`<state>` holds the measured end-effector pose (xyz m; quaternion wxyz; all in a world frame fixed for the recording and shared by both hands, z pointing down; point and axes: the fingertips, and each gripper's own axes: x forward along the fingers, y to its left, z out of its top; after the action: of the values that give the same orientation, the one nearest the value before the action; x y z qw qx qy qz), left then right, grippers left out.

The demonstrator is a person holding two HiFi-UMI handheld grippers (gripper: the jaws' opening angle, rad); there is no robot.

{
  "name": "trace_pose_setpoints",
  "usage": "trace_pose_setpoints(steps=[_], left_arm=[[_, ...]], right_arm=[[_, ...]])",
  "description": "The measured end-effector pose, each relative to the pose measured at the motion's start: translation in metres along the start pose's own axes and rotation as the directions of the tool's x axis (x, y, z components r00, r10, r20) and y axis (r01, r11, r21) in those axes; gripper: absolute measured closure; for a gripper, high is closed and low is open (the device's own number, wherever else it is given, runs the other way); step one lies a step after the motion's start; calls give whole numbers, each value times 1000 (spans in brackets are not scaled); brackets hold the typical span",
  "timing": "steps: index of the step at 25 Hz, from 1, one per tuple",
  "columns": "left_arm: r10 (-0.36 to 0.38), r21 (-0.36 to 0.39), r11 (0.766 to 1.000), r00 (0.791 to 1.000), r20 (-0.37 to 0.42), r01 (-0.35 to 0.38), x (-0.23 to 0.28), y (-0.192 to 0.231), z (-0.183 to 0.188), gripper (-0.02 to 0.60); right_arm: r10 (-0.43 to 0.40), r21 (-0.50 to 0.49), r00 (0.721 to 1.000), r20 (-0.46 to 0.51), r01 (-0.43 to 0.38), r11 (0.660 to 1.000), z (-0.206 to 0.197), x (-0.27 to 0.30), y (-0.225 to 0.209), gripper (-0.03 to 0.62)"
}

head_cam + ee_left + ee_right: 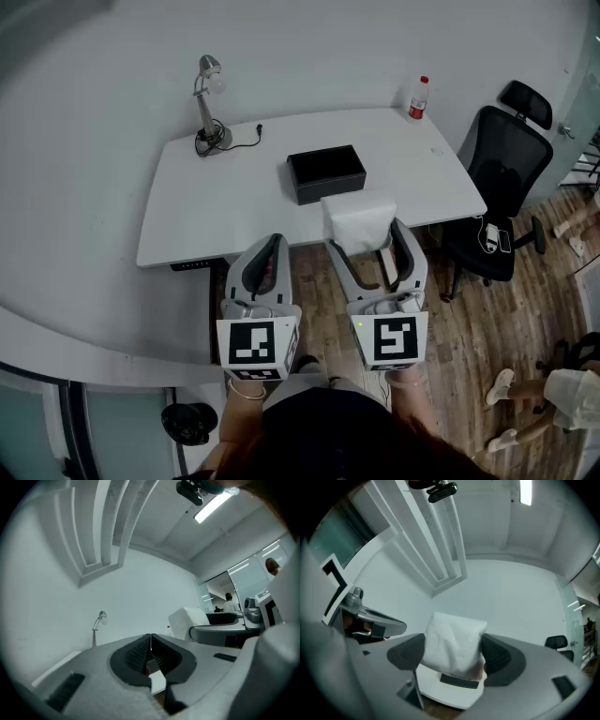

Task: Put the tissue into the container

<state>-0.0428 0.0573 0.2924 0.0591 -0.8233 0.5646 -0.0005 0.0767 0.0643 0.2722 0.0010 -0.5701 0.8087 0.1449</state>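
A white pack of tissue [358, 221] is held in my right gripper [363, 233], raised above the near edge of the white table [206, 216]. In the right gripper view both pads press on the tissue [452, 644] from either side. The black open container [325, 172] sits on the table just beyond the tissue; in the right gripper view it peeks out below the pack as a dark strip [459, 681]. My left gripper [269, 246] hovers beside the right one at the table's near edge, its jaws closed together with nothing between them [150, 645].
A desk lamp [208, 105] with its cable stands at the table's back left. A bottle with a red cap [418, 97] is at the back right corner. A black office chair [500, 178] stands to the right of the table on the wooden floor.
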Motion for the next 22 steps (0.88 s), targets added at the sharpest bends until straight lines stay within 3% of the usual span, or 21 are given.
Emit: trace_pose_setpoints(steps=[4, 13, 22], left_arm=[[-29, 0, 1000, 1000, -6, 29, 11, 15, -6, 554], [-108, -10, 994, 994, -20, 108, 27, 35, -15, 554], [-127, -41, 991, 991, -30, 126, 43, 46, -26, 554]], right_arm=[[-18, 41, 1000, -1, 18, 999, -4, 19, 4, 197], [-49, 17, 997, -53, 50, 999, -11, 43, 15, 197], [-66, 2, 994, -86, 67, 998, -20, 61, 13, 197]])
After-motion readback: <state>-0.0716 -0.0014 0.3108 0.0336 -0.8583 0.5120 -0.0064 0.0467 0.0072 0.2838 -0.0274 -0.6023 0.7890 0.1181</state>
